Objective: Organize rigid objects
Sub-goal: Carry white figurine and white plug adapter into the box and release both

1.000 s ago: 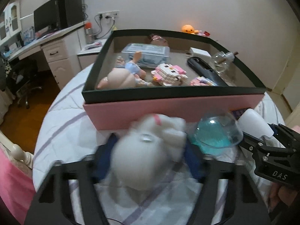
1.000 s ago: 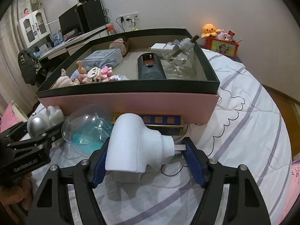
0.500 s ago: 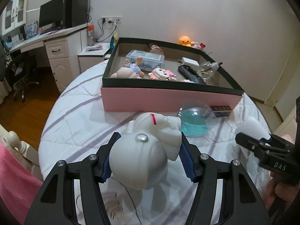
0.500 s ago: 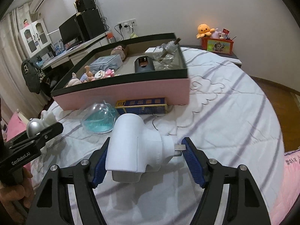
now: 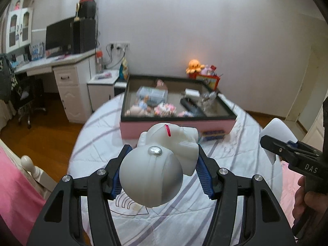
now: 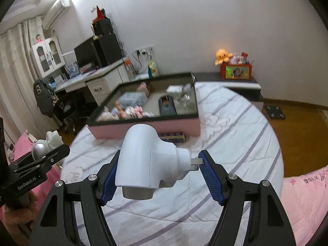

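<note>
1. Left wrist view: the left gripper [image 5: 162, 174] is clamped partway closed on a white toy figure [image 5: 157, 164], held above the bed [image 5: 98, 143]. Carry it level over the box [image 5: 176, 126] wall before releasing.
2. Right wrist view: the right gripper [image 6: 157, 174] pinches a white plug adapter [image 6: 147, 164] by body and prong; a shaky hold, so move gently toward the box.

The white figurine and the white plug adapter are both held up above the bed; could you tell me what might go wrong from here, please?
1. The left tool grips the white figurine on its rounded head, so it could slip or swivel.
2. The right tool holds the white plug adapter by its body and one thin metal prong, so it may pivot or drop.
3. The pink box already looks crowded, so setting either down could knock its contents.
</note>
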Motion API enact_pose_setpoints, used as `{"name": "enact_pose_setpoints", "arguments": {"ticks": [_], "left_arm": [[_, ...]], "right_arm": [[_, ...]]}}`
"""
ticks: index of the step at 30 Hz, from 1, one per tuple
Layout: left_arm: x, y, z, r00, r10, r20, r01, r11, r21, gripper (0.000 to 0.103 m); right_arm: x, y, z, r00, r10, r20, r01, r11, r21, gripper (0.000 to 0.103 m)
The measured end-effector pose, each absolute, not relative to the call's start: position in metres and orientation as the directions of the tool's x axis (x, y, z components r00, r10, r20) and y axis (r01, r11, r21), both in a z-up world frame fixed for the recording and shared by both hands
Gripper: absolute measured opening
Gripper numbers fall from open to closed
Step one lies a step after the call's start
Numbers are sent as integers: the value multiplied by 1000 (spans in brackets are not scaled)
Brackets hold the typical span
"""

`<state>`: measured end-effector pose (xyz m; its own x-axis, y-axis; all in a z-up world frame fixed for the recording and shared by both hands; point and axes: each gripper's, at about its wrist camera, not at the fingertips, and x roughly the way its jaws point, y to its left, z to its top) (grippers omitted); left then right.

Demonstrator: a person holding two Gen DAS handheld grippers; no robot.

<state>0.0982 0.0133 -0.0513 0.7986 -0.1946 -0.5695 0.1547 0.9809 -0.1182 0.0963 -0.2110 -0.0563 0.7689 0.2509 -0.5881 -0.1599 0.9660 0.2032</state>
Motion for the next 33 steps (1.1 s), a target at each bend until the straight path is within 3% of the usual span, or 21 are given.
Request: {"name": "enact_pose_setpoints", "arguments": {"ticks": [9,21,33], "left_arm": [[85,10,-8,851,-203,-484,178,979,-98,61],[97,9,9,874,-213,-436,196,977,-86,61],[179,16,14,881,-216,-421,194,976,-96,61]], "right_arm": [[85,-202,-21,810,266,-523,-200,963,180,74],[95,-202,-3,833,263,-486,-215,965,154,74],[169,-203,19,844,229,-485,-195,973,121,74]]}}
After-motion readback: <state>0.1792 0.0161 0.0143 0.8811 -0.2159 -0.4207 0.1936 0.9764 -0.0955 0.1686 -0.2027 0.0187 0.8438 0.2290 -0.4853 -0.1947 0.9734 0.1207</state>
